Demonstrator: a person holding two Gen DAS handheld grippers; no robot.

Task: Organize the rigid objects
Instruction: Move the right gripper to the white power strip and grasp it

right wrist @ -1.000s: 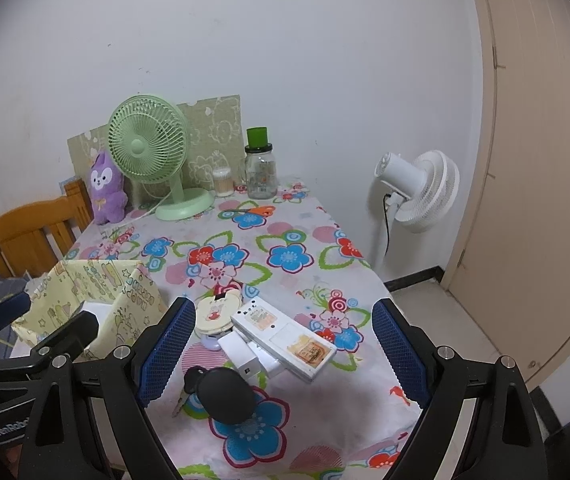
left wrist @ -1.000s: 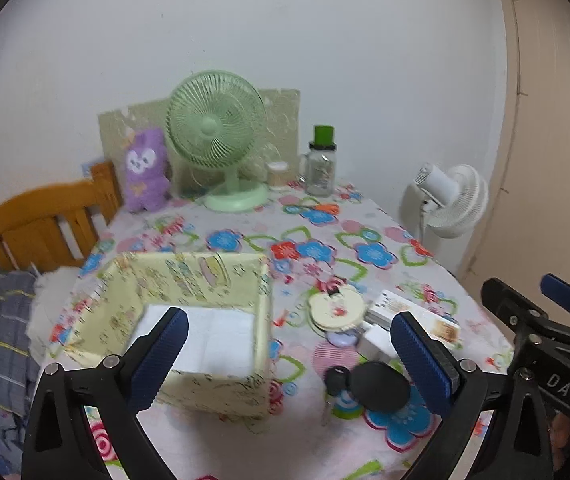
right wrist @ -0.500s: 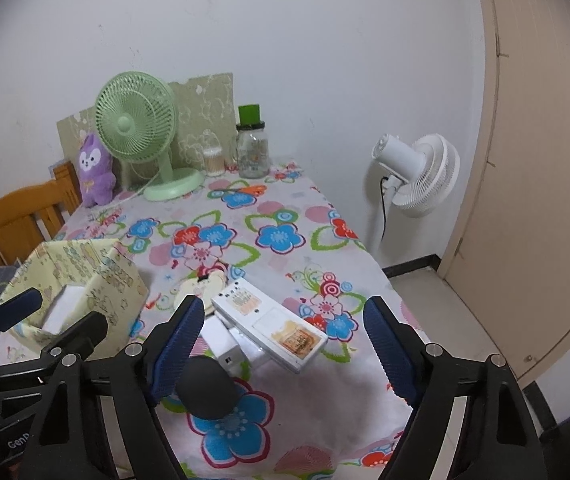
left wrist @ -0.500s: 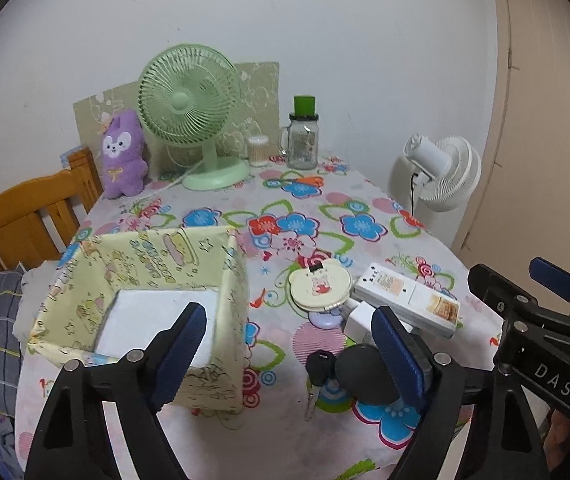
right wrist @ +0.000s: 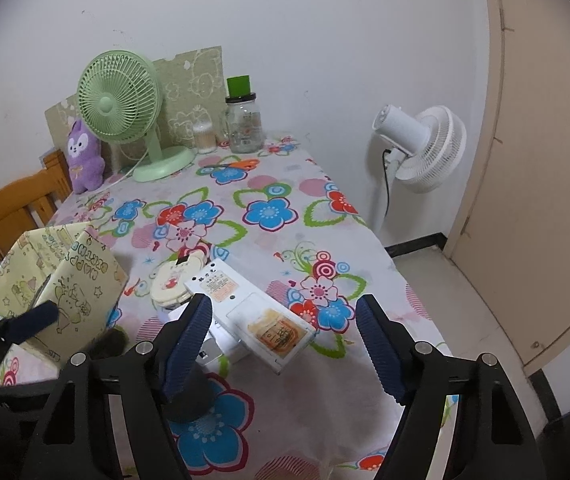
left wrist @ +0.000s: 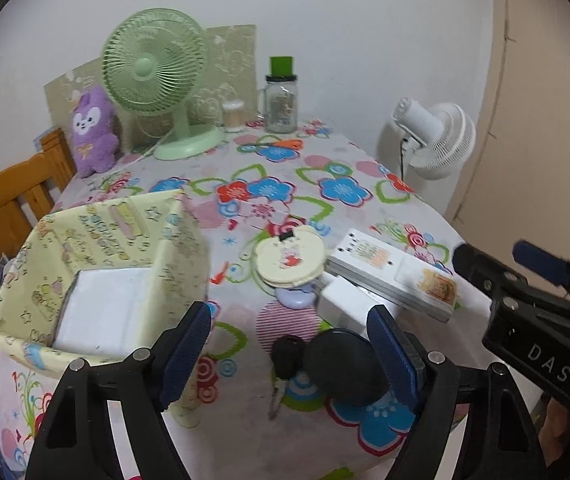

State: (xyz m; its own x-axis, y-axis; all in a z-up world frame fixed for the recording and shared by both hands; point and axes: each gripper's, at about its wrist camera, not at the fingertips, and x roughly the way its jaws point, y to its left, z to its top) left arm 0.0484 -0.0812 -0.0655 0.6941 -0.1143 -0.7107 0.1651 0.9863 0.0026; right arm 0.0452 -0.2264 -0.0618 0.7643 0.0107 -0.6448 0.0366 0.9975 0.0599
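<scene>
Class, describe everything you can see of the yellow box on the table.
The yellow box is open-topped and wrapped in pale yellow printed paper with cartoon figures, stars and lettering. Its walls look thin and slightly crumpled. Inside, a flat white layer covers the bottom; nothing else shows in it. It stands upright on the flowered tablecloth at the table's left near corner, apart from the round compact.

Two black plastic grippers: left gripper, right gripper. Ribbed dark-blue pads on angular fingers, silver screws at the joints, white "DAS" lettering on one body.
</scene>
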